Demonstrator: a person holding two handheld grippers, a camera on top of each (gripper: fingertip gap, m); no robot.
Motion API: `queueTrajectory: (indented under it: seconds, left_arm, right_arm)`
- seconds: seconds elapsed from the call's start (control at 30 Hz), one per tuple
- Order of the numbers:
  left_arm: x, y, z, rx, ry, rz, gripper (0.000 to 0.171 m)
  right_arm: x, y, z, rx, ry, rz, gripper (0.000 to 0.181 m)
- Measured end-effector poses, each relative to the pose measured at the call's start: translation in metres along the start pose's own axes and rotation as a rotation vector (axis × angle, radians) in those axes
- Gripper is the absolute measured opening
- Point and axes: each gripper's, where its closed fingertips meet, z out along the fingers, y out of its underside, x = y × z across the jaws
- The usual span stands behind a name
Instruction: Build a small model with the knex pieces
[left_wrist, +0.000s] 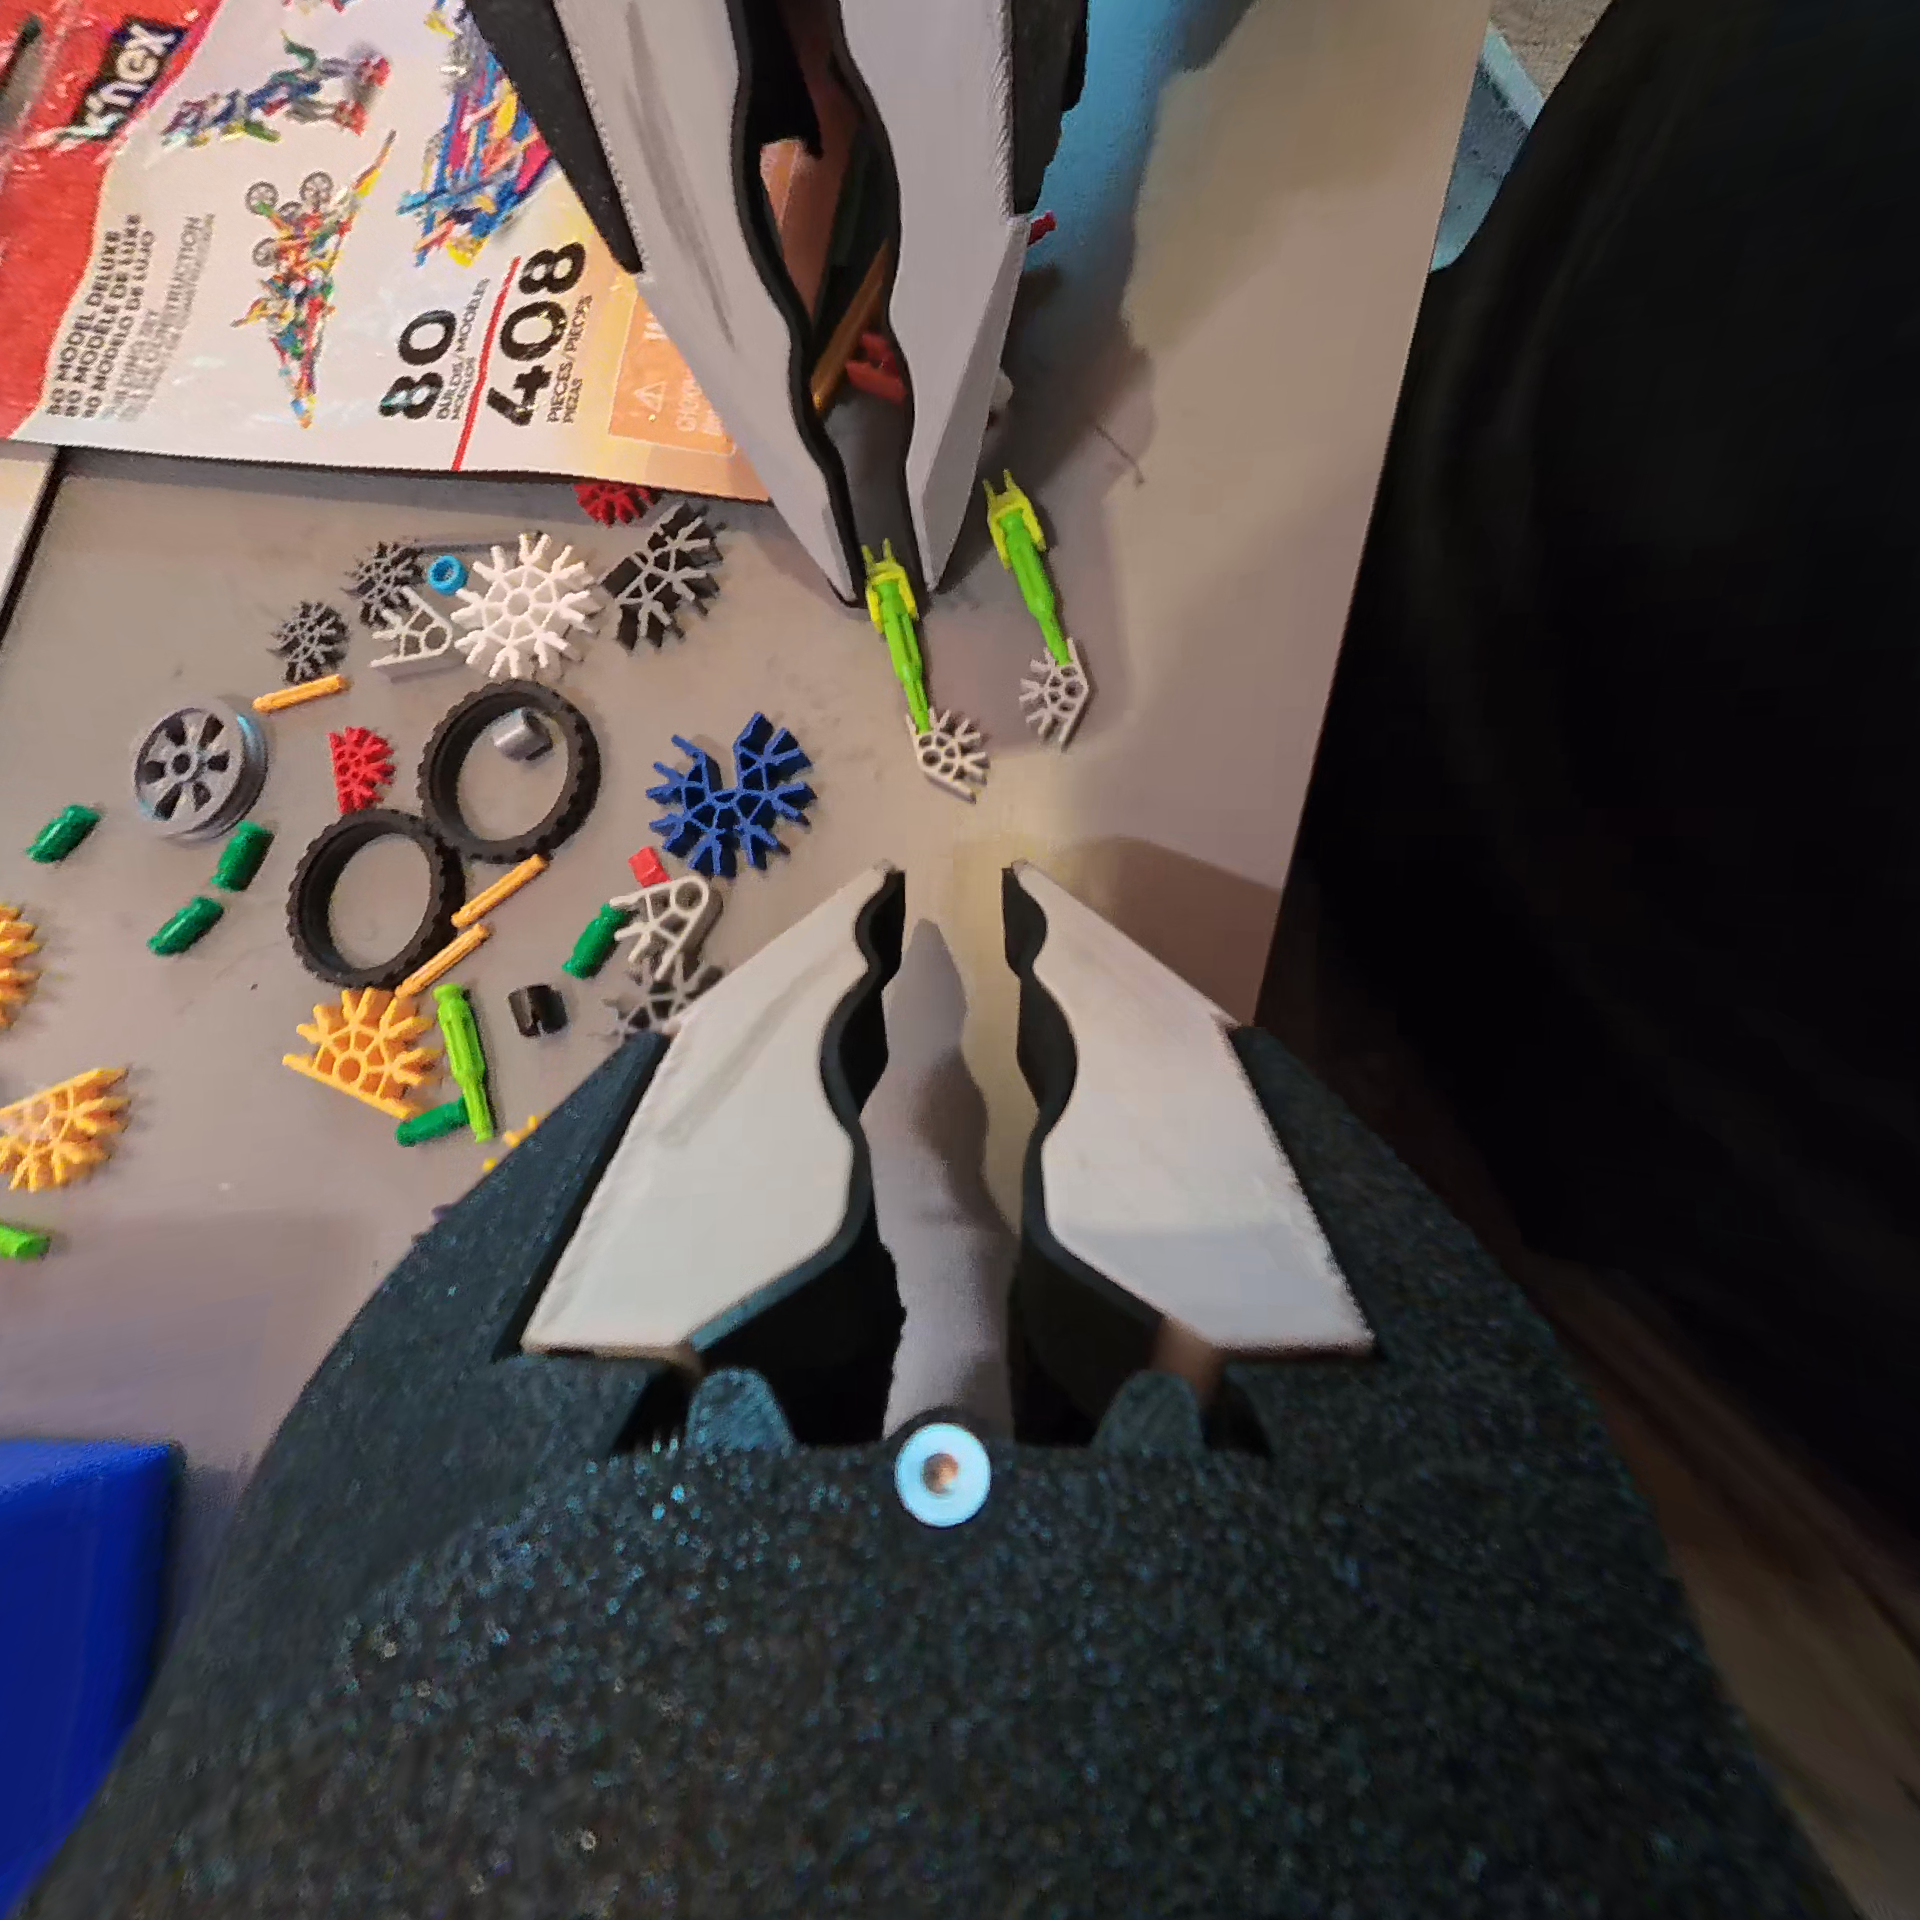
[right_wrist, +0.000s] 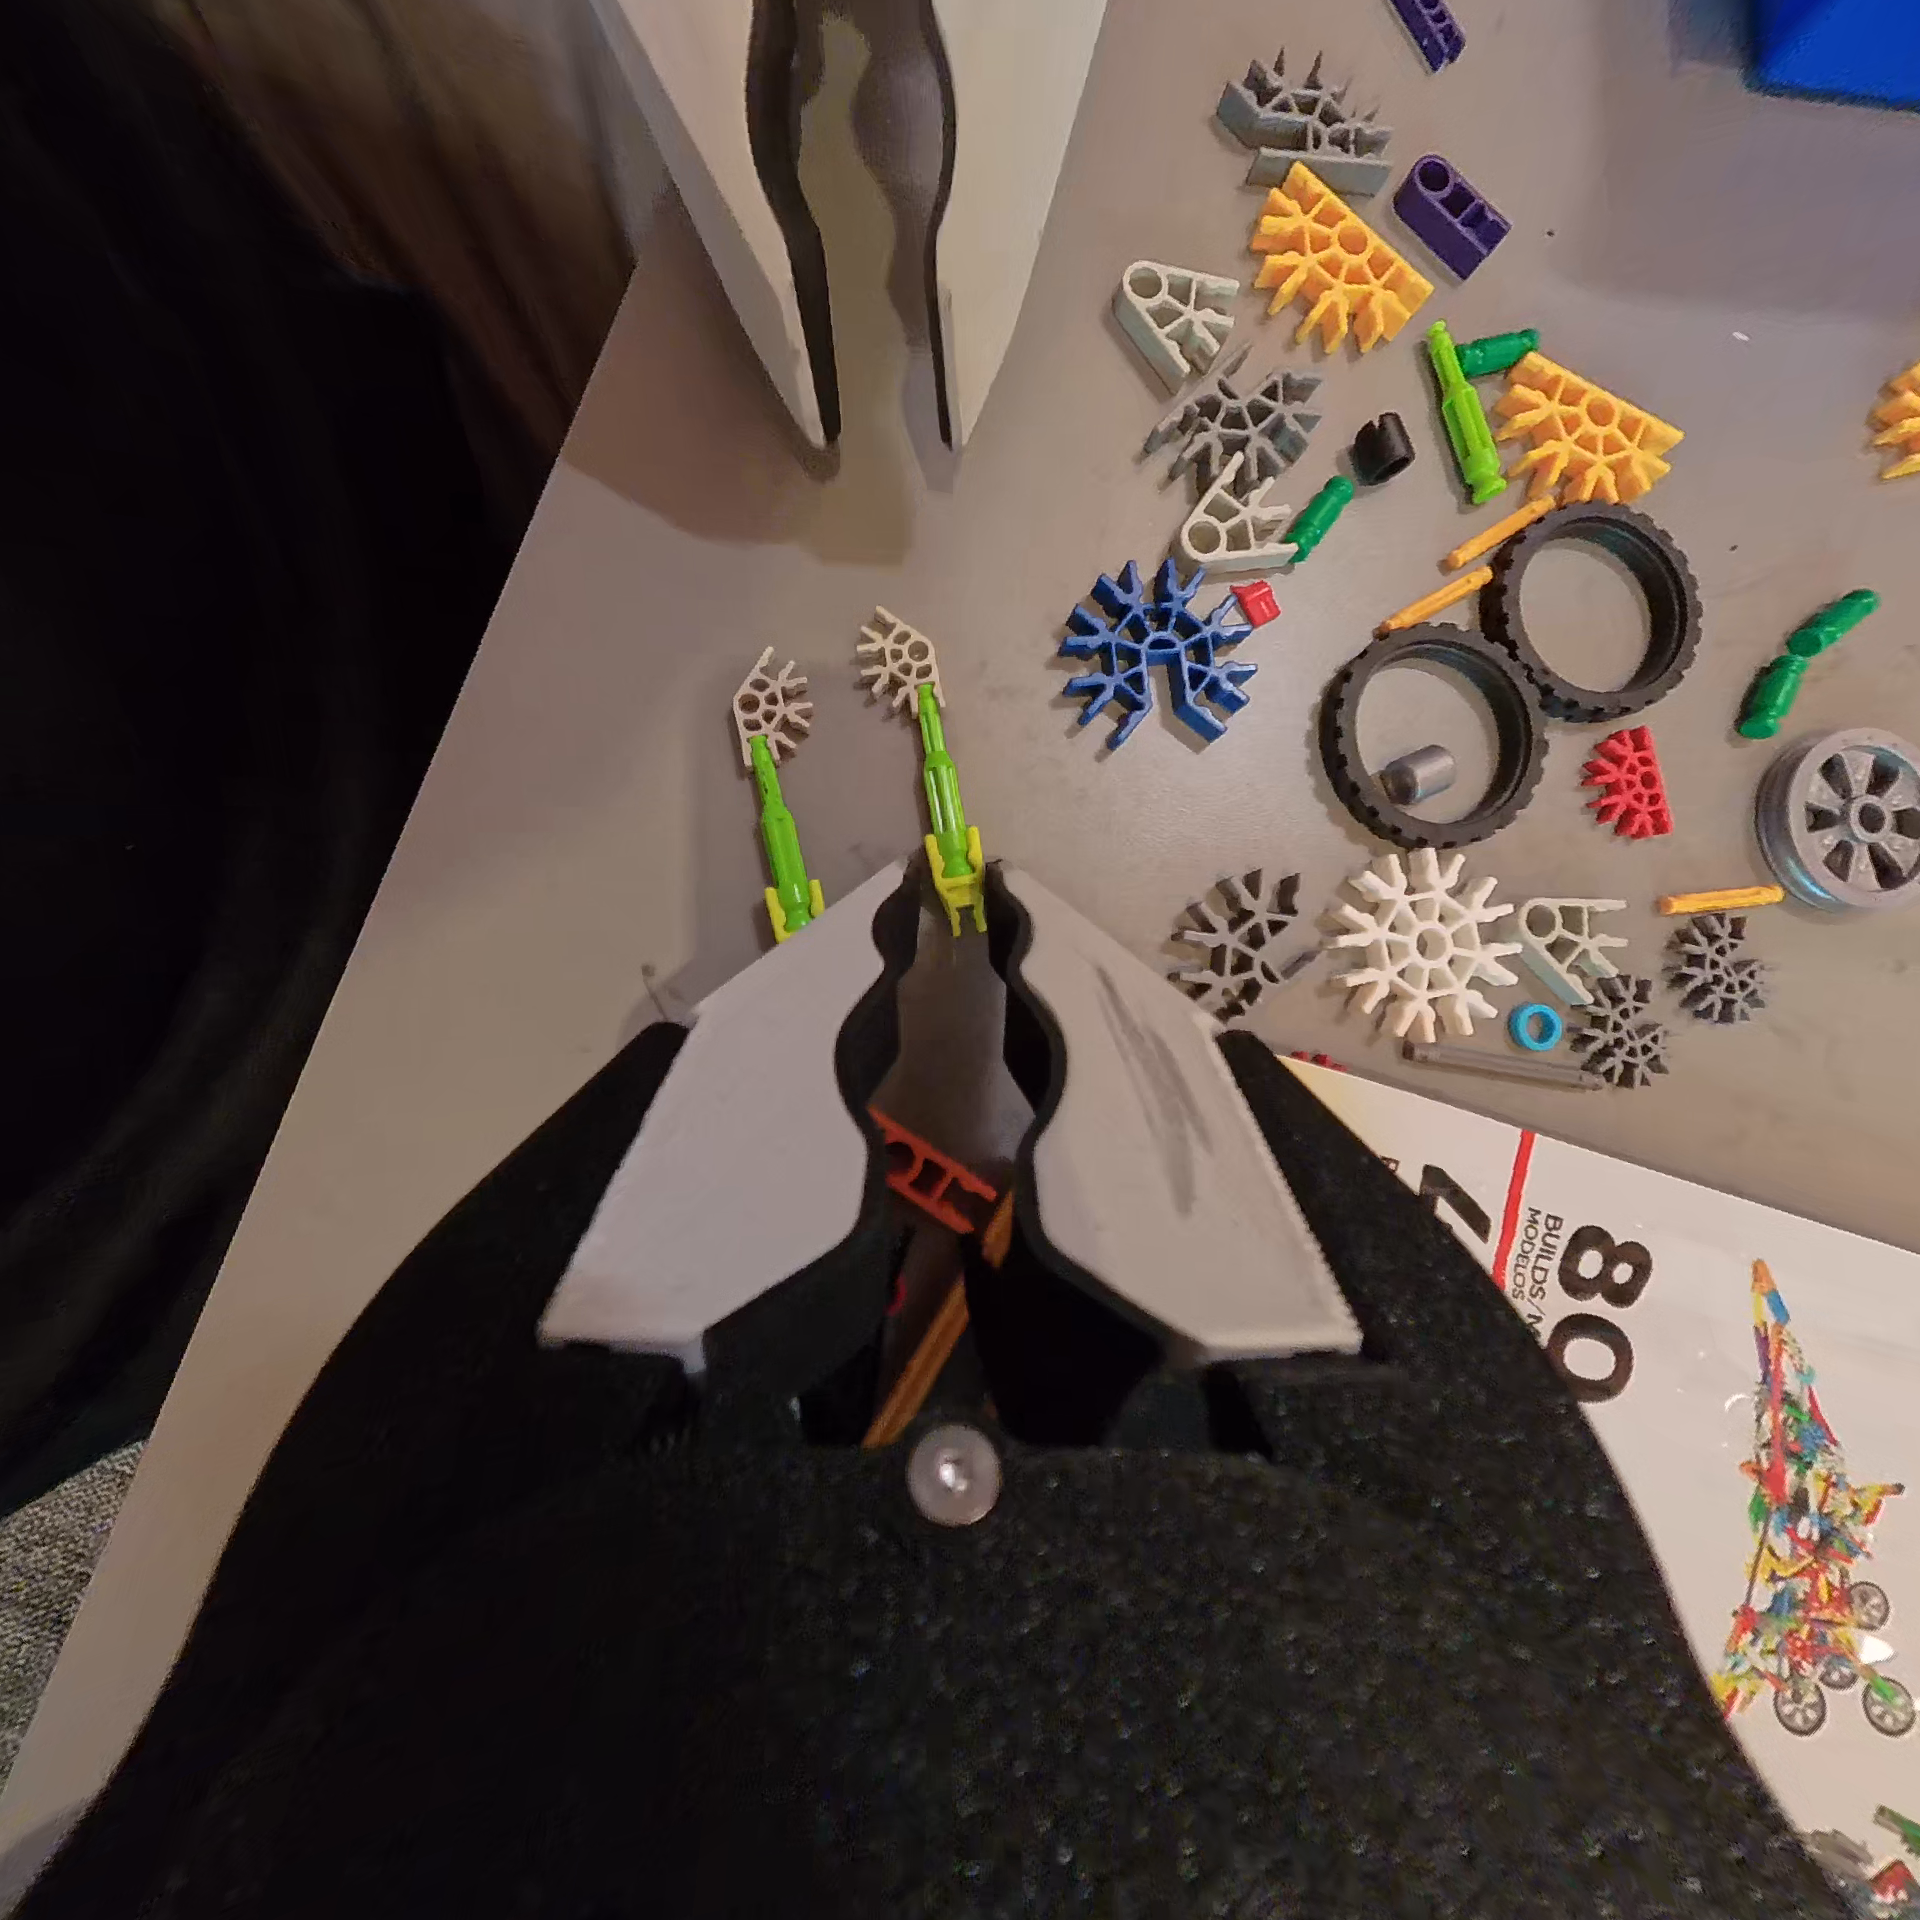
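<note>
Right gripper (right_wrist: 951, 873) pinching green rod (right_wrist: 940, 790) (seemingly), left gripper (left_wrist: 951, 873) agape

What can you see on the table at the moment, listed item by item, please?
green rods with grey connectors: 2, near table edge
blue connector: 1, beside them
black tyres: 2, touching
grey wheel hub: 1, beyond tyres
white connector: 1, near box
yellow connectors: at least 3, scattered
printed box: 1, flat
table: 1, grey
left gripper: fingers open, empty
right gripper: fingers closely flank one rod's clip end
</note>
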Motion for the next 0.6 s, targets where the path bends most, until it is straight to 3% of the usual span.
queueTrajectory:
  seconds: [0.23,0.6]
  left_arm:
    - [-0.010,0.011,-0.019,0.006,-0.095,-0.055,0.018]
    - [-0.059,0.038,-0.046,-0.041,-0.321,-0.156,0.021]
  right_arm:
    - [0.005,-0.005,-0.008,0.024,0.014,0.017,0.014]
    - [0.023,-0.009,-0.020,0.057,0.086,0.078,0.018]
